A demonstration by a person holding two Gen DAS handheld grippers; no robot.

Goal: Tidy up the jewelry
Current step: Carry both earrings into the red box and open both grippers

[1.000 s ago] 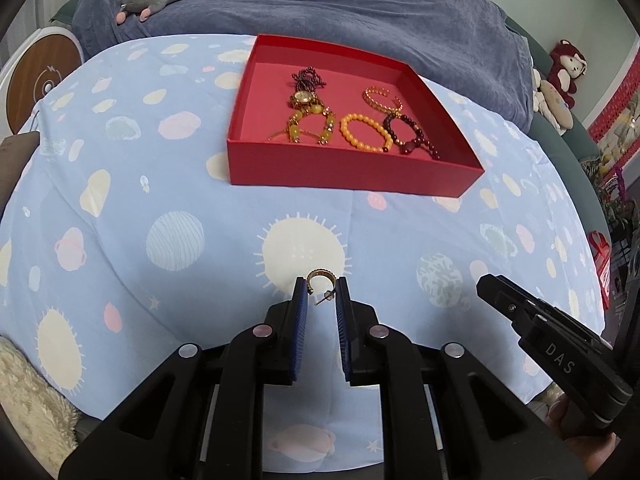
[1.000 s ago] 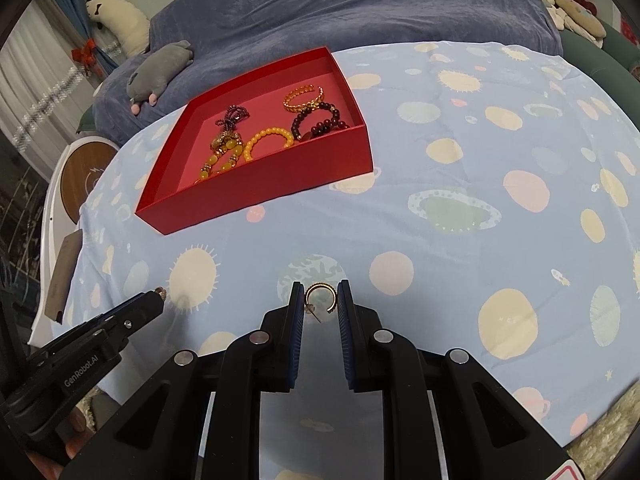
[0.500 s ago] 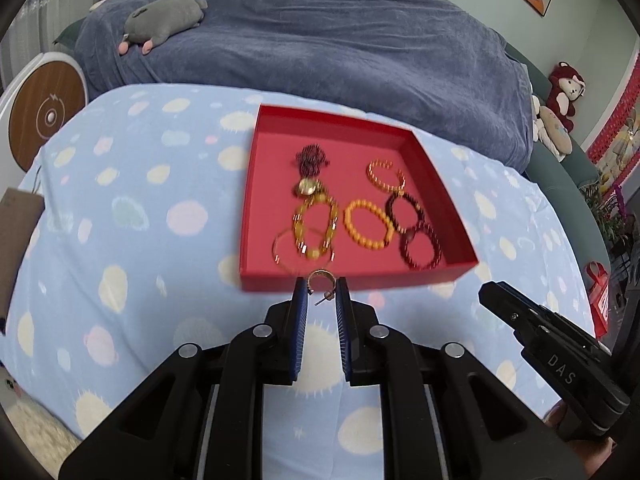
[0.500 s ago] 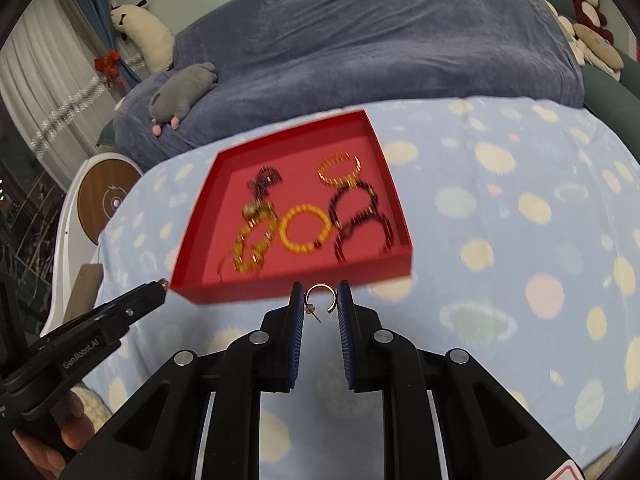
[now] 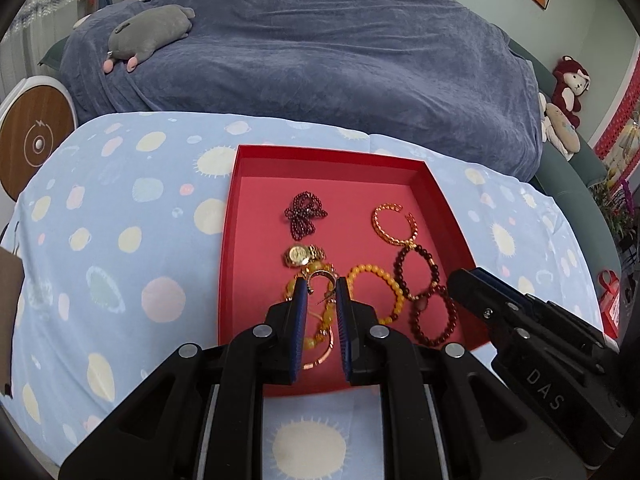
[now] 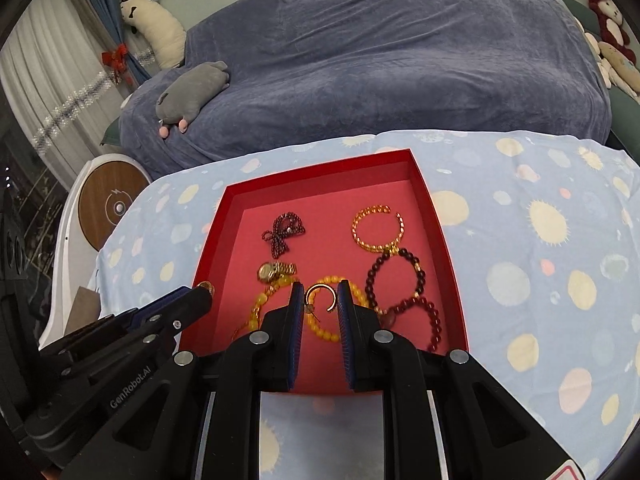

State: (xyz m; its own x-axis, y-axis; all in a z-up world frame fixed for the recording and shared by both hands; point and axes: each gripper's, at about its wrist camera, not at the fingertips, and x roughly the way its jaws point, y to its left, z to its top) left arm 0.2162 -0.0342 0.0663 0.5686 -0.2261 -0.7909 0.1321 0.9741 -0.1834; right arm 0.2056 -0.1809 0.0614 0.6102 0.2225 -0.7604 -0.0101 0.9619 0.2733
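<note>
A red tray [image 5: 436,188] [image 6: 424,184] lies on the spotted blue cloth and holds several bracelets, a dark bead string [image 5: 305,213] and a gold watch [image 5: 301,255]. My left gripper [image 5: 321,289] is shut on a gold hoop earring [image 5: 320,275], held above the tray's near left part. My right gripper [image 6: 319,294] is shut on a second gold hoop earring [image 6: 321,297], over the yellow bead bracelet [image 6: 320,328]. Each gripper shows in the other's view, the right gripper [image 5: 464,280] at the right and the left gripper [image 6: 202,292] at the left.
The cloth-covered table [image 5: 120,240] ends at a blue-draped sofa [image 5: 320,48] behind. A grey plush [image 5: 148,36] lies on it. A round white and wood device [image 5: 36,140] stands at the left. Plush toys [image 5: 568,92] sit at the far right.
Both grippers have moved forward and up from over the bare cloth to above the red tray, each still holding its earring. The tray now lies under the fingertips.
</note>
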